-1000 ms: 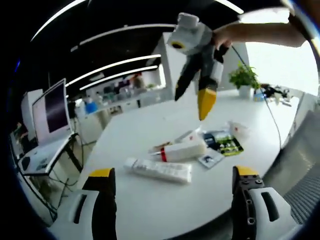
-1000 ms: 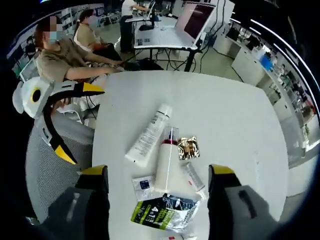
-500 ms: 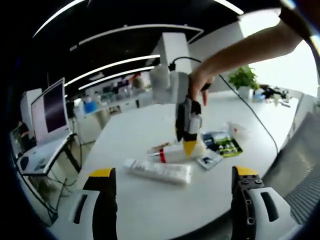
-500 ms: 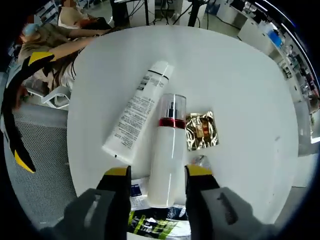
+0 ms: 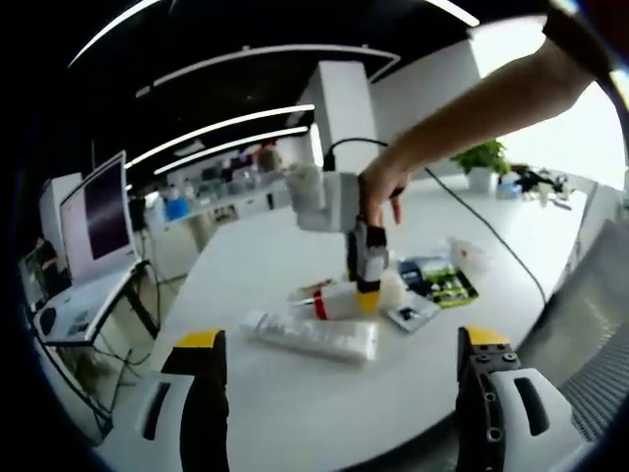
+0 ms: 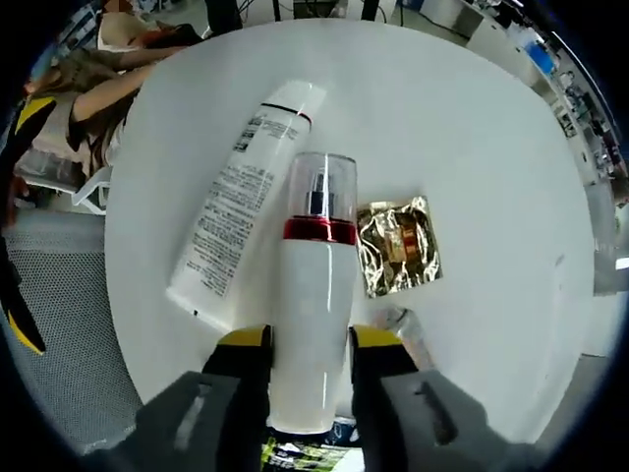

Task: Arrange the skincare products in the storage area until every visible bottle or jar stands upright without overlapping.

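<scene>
A white pump bottle (image 6: 314,324) with a clear cap and red collar lies flat on the round white table (image 6: 472,118). My right gripper (image 6: 310,339) has a jaw against each side of the bottle's body. In the left gripper view that gripper (image 5: 362,285) comes down on the bottle (image 5: 339,300), held by a hand. A white tube (image 6: 236,206) lies alongside the bottle, touching it, and shows as the tube (image 5: 314,334) nearer my left gripper (image 5: 342,339). That one hangs open above the table's near edge with nothing in it.
A gold sachet (image 6: 398,246) lies right of the bottle's collar. A green-and-black sachet (image 5: 444,283) and a small card (image 5: 413,313) lie close by. A grey mesh chair (image 6: 59,324) stands off the table's edge. A laptop (image 5: 98,211) and a potted plant (image 5: 480,152) stand farther off.
My right gripper has dropped from high above the table onto the pump bottle, and its jaws have narrowed until they touch the bottle's sides. The left gripper has stayed put.
</scene>
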